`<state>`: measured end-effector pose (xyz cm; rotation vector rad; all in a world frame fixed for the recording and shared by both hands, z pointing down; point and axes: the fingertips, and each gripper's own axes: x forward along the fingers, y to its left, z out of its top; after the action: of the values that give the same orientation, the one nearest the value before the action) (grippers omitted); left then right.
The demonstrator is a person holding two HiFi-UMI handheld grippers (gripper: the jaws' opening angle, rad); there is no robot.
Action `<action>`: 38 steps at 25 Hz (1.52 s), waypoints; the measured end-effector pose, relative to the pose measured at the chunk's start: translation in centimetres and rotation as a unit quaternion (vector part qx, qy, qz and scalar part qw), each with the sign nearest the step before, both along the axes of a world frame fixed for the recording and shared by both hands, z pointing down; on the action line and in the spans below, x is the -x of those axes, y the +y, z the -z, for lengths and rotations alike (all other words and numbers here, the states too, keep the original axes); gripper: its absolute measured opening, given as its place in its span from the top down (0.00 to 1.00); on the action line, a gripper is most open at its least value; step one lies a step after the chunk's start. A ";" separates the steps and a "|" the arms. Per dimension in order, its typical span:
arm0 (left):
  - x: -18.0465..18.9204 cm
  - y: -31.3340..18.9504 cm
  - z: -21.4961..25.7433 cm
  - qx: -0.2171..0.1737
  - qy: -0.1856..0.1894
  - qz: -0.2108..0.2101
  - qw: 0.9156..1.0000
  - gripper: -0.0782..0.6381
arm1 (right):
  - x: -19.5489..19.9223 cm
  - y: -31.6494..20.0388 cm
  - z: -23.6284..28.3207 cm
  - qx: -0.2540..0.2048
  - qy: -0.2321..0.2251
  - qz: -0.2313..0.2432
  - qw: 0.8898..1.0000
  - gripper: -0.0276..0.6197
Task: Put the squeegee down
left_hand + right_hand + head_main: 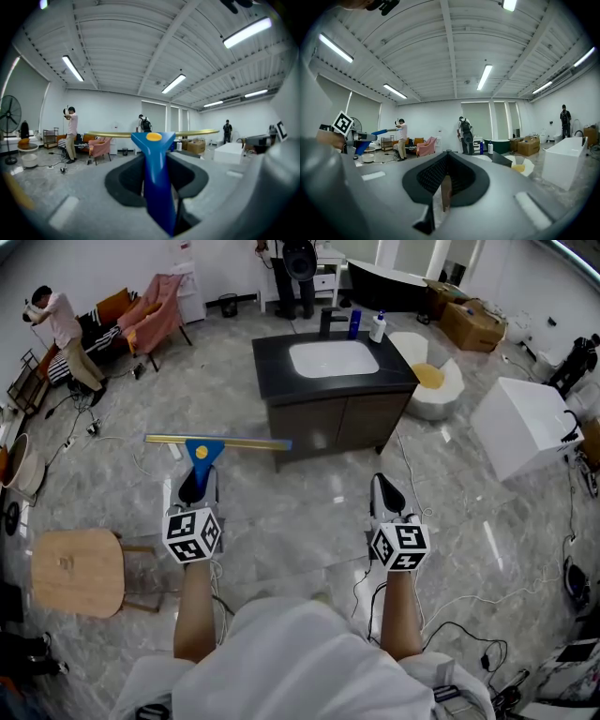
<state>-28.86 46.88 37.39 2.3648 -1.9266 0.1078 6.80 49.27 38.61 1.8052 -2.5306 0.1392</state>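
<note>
holding the squeegee (203,450) in the left gripper (197,486).

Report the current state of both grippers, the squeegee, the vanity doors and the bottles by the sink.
squeegee: in the air, blade level, not yet set down.
left gripper: shut on the squeegee's handle.
right gripper: shut, empty.
vanity doors: closed.
blue bottle: upright on the countertop.
white bottle: upright beside it.
</note>
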 end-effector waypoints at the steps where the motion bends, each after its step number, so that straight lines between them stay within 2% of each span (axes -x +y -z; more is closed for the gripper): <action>1: -0.5 -0.1 -0.1 0.002 -0.001 -0.002 1.000 0.71 | -0.5 -0.1 0.0 0.000 -0.003 -0.001 1.000 0.95; 20: -13.2 -0.4 -1.4 0.005 -0.015 -0.017 1.000 0.71 | -10.6 -0.7 -2.1 0.007 0.002 0.011 1.000 0.95; 26: -13.6 -1.8 -1.3 0.000 -0.018 -0.006 1.000 0.71 | -11.5 -2.3 -1.9 -0.001 -0.004 0.017 1.000 0.95; 31: -12.6 -4.0 -1.7 -0.002 -0.018 0.000 1.000 0.71 | -10.5 -4.8 -2.6 -0.002 -0.009 0.022 1.000 0.95; 38: -10.6 -10.5 -2.9 0.005 -0.011 0.001 1.000 0.71 | -8.9 -11.1 -3.3 0.000 -0.002 0.020 1.000 0.95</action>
<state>-18.24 36.40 40.28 2.3667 -1.9334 0.1440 15.68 38.19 41.93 1.7558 -2.5665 0.1401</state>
